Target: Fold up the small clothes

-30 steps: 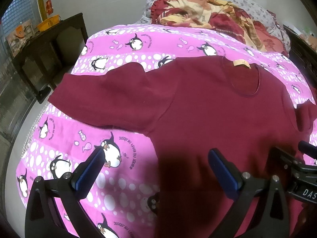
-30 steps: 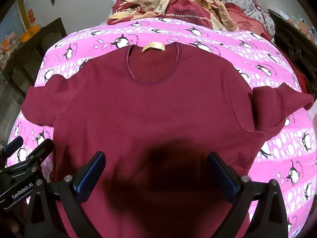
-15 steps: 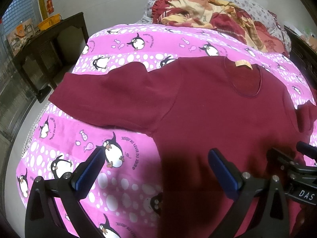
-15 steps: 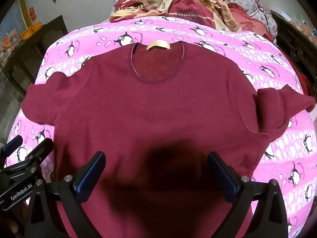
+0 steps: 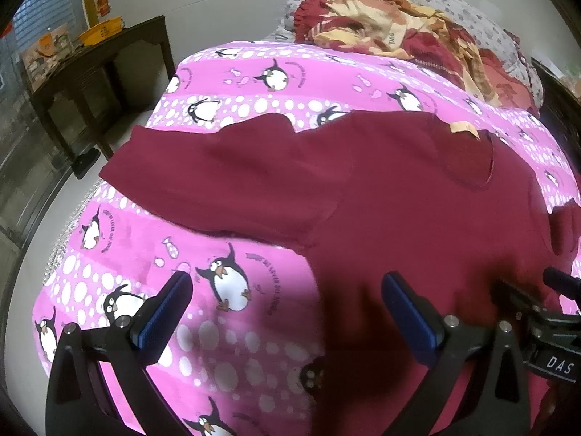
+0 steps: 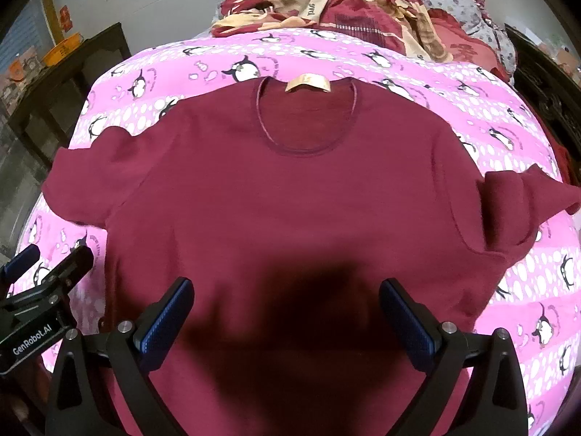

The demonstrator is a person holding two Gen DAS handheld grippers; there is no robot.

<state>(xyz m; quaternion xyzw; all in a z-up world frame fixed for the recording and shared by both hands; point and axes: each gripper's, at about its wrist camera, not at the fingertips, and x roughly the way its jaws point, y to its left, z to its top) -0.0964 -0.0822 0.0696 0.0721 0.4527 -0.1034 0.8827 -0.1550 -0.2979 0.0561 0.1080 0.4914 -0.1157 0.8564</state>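
Note:
A dark red T-shirt [image 6: 290, 196] lies spread flat on the bed, neck away from me, with a tan label [image 6: 308, 83] at the collar. Its left sleeve [image 5: 218, 181] lies flat; its right sleeve [image 6: 523, 200] is bunched. My left gripper [image 5: 287, 312] is open and empty above the shirt's lower left edge and the sheet. My right gripper [image 6: 287, 312] is open and empty above the shirt's lower middle. Each gripper shows in the other's view, the left one [image 6: 47, 276] and the right one [image 5: 544, 312].
The bed has a pink penguin-print sheet [image 6: 454, 83]. A heap of red and cream bedding [image 6: 326, 3] lies at the head. A dark wooden table [image 5: 101, 65] stands left of the bed, with an orange basin [image 5: 100, 29] on it. Dark furniture [image 6: 544, 80] stands to the right.
Both grippers have drifted slightly back towards the shirt's hem, so the shirt sits a little lower in both views. Both stay open; the shirt has not moved.

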